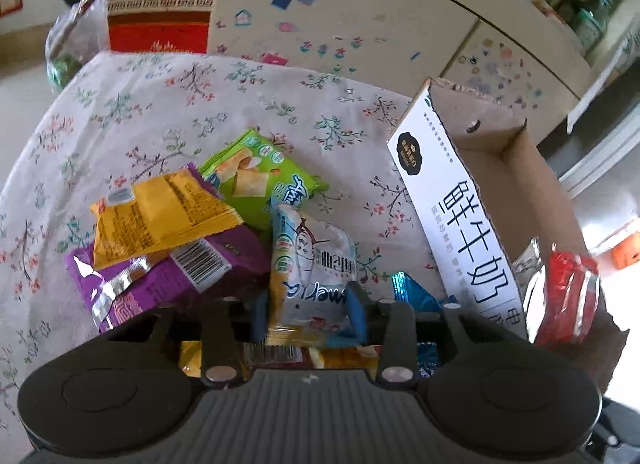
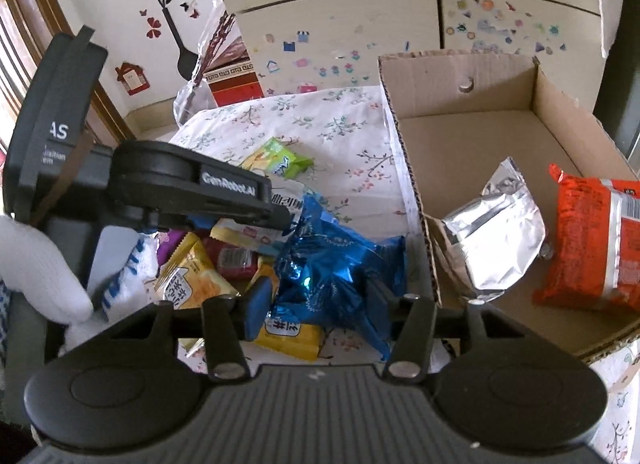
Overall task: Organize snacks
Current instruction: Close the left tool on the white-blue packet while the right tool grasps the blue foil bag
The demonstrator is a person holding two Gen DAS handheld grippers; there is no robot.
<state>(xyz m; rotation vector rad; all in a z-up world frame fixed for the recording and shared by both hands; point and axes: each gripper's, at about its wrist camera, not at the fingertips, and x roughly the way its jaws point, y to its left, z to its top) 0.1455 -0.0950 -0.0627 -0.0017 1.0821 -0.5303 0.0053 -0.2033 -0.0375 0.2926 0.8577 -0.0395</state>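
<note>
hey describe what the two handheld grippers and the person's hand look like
Both grippers, left gripper and right gripper, are matte black, with a ribbed grey centre panel, rounded housings either side, silver screws and blue finger pads. The left gripper's side reads "GenRobot.AI" in white in the right wrist view. The hand wears a white knit glove. No cables show.

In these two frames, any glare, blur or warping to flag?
Left wrist view: blown-out daylight at the right edge, cabinet lines bowed by fisheye. Right wrist view: glare on the silver packet and blue packet; window overexposed at left edge.
</note>
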